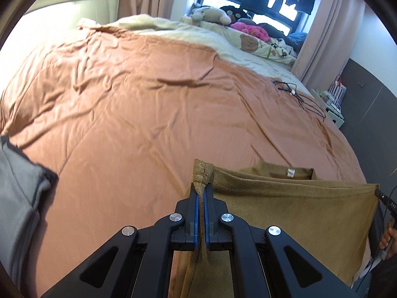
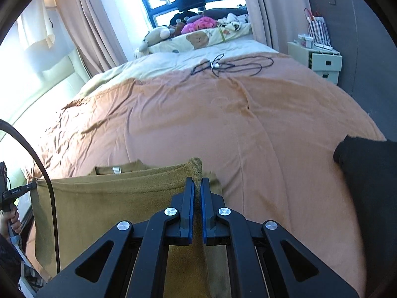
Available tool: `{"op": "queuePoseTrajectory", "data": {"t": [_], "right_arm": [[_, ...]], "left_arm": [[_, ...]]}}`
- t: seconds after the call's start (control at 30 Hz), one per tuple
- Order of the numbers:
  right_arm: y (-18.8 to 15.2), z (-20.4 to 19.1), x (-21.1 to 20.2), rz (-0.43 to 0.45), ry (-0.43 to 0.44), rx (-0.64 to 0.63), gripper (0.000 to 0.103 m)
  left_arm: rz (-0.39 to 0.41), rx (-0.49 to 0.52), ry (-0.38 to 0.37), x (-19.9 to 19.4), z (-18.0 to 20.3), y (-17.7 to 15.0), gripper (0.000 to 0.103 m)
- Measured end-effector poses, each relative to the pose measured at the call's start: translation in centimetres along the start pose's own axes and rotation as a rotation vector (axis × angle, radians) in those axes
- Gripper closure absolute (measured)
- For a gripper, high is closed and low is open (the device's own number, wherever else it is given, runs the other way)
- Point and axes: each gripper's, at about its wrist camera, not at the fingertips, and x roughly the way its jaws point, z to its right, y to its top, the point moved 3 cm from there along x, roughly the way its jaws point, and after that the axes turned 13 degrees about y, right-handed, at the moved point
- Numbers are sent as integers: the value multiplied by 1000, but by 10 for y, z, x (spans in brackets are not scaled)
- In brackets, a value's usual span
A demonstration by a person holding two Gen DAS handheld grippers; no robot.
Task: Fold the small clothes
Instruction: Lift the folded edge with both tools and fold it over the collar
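A mustard-brown shirt (image 1: 297, 213) hangs stretched between my two grippers above the orange bed cover (image 1: 139, 114). My left gripper (image 1: 201, 188) is shut on its left top corner. My right gripper (image 2: 197, 183) is shut on its right top corner; the shirt (image 2: 111, 203) spreads to the left in the right wrist view. The neck label (image 1: 290, 172) shows near the top edge. The lower part of the shirt is hidden behind the grippers.
A grey garment (image 1: 19, 198) lies at the bed's left edge. A black garment (image 2: 367, 188) lies at the right edge. A black cable (image 2: 230, 65) lies far on the bed. Pillows and plush toys (image 2: 198, 32) sit by the window. A white bedside cabinet (image 2: 320, 60) stands at the right.
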Motion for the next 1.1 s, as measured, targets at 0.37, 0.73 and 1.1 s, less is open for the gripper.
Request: {"op": "queuePoseTrajectory", "data": {"t": [0.37, 0.73, 1.1], "right_arm": [[24, 4, 35, -28, -36, -31, 102], [38, 27, 113, -151, -94, -4, 102], [49, 33, 131, -162, -125, 34, 102]], "left_arm": [[-36, -3, 15, 46, 7, 29, 100], [-157, 35, 46, 119, 13, 24, 100], [-165, 50, 55, 132, 17, 36, 100]]}}
